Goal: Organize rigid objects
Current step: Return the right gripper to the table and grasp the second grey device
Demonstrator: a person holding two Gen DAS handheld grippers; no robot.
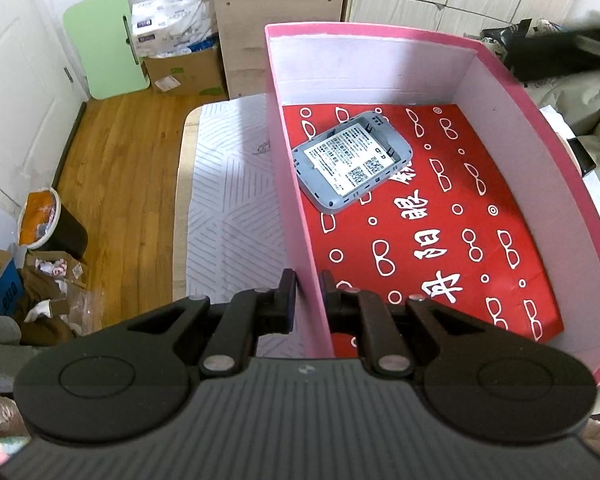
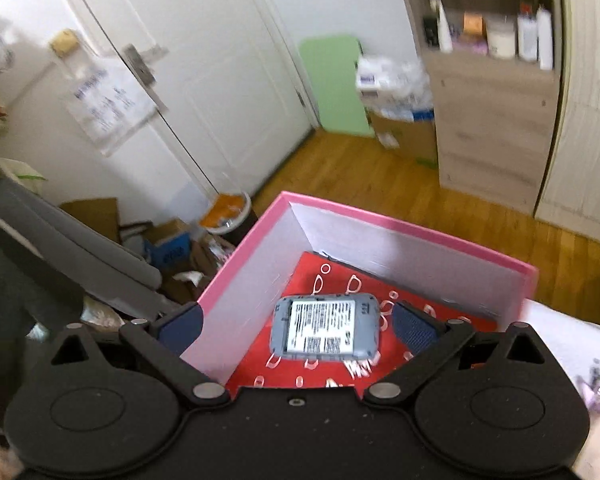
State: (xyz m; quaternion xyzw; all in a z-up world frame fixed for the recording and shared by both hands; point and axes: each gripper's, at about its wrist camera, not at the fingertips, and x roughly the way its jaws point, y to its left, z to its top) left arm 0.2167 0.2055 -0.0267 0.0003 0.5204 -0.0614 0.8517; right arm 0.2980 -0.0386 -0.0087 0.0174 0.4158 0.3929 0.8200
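Your left gripper (image 1: 307, 280) has its fingers drawn narrow and pinched on the near left wall of the pink box (image 1: 288, 184), one finger outside the wall and one inside. Your right gripper (image 2: 296, 320) is spread wide, holding nothing; its left blue pad (image 2: 180, 330) sits outside the box's left wall (image 2: 236, 280) and its right pad (image 2: 414, 326) hangs inside, over the box floor. Between those pads, lower down, lies the grey pocket router (image 2: 324, 326), back cover off and white label facing up. From your left wrist view the same router (image 1: 352, 160) rests flat on the red sheet printed with white glasses (image 1: 440, 232) that lines the bottom, toward the far left part of the box and near its left wall. The box stands on a white patterned mattress (image 1: 228, 200). Beyond it are the wooden floor (image 1: 120, 168), a green board (image 1: 104, 44) leaning by the white door (image 2: 204, 80), and a wooden shelf unit (image 2: 496, 120).
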